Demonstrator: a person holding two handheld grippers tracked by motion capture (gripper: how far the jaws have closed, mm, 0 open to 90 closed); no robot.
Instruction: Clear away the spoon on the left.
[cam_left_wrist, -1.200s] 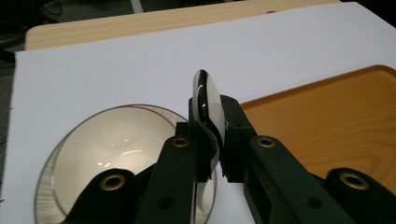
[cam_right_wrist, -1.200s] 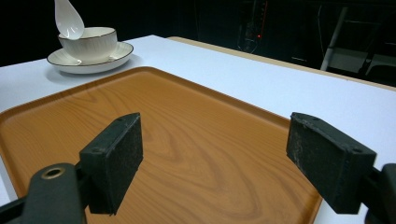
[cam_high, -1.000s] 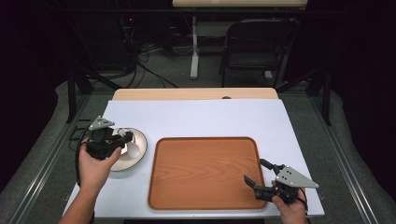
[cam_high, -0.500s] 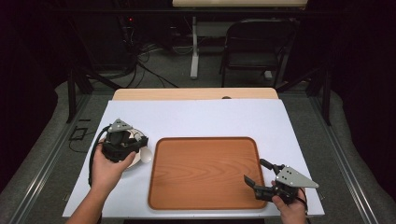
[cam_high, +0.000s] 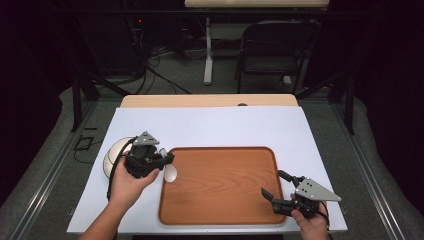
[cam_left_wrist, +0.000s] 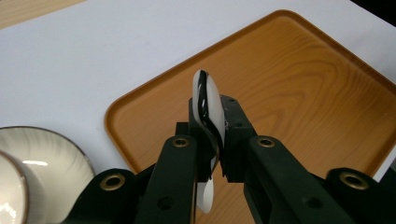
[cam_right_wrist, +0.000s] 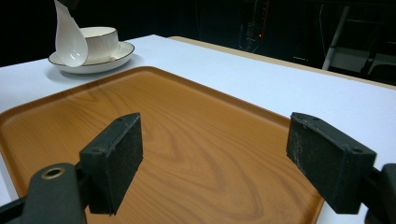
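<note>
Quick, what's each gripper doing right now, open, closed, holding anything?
Left gripper: closed on a white spoon, held over the wooden tray's left edge.
Right gripper: open, holding nothing, at the tray's near right corner.

Left gripper (cam_high: 167, 159) clamped, right gripper (cam_high: 274, 186) agape

Black two-fingered grippers (cam_high: 280, 186), brass-ringed screws, grey three-cornered top plates.

The left gripper (cam_high: 165, 161) hides most of the saucer (cam_high: 111, 157).
</note>
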